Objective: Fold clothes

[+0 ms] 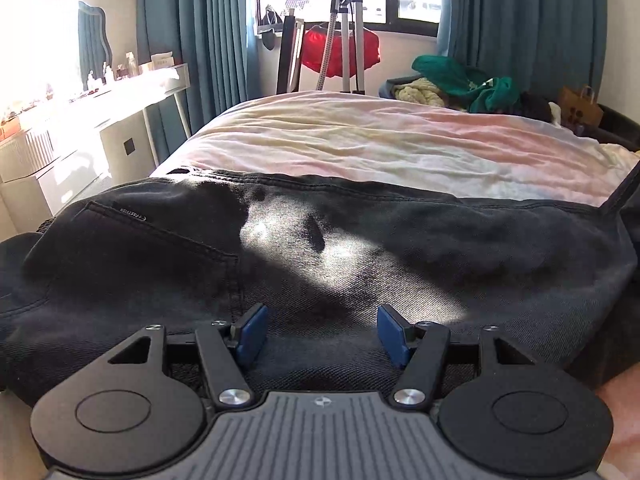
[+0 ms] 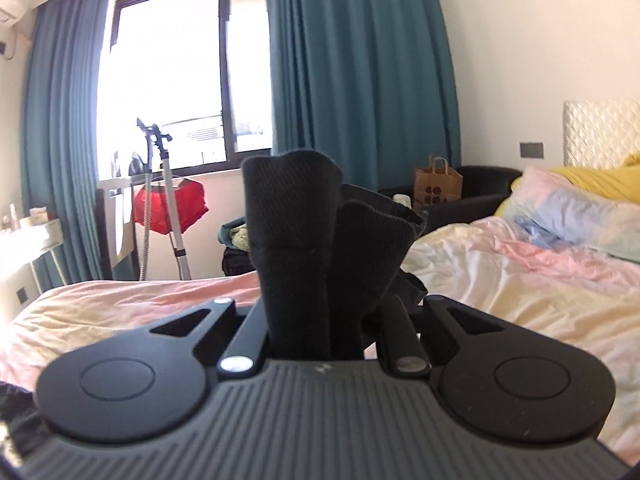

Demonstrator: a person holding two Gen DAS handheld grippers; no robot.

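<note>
Black jeans (image 1: 360, 248) lie spread across the near side of the bed (image 1: 360, 140), a back pocket with a small label at the left. My left gripper (image 1: 320, 322) hovers just above them, open, its blue pads (image 1: 252, 332) wide apart with nothing pinched. At the far right the dark cloth rises off the bed and leaves the frame. My right gripper (image 2: 324, 320) is shut on a bunched end of the black jeans (image 2: 296, 220). That end stands up in folds in front of the camera, well above the bed (image 2: 520, 280), and hides the fingertips.
A white dressing table (image 1: 100, 100) stands left of the bed. A garment steamer (image 1: 348, 40) and red cloth (image 1: 368, 48) are by the window. A green clothes pile (image 1: 460, 80) and a paper bag (image 1: 580, 108) sit beyond the bed. Pillows (image 2: 580, 208) lie at its head.
</note>
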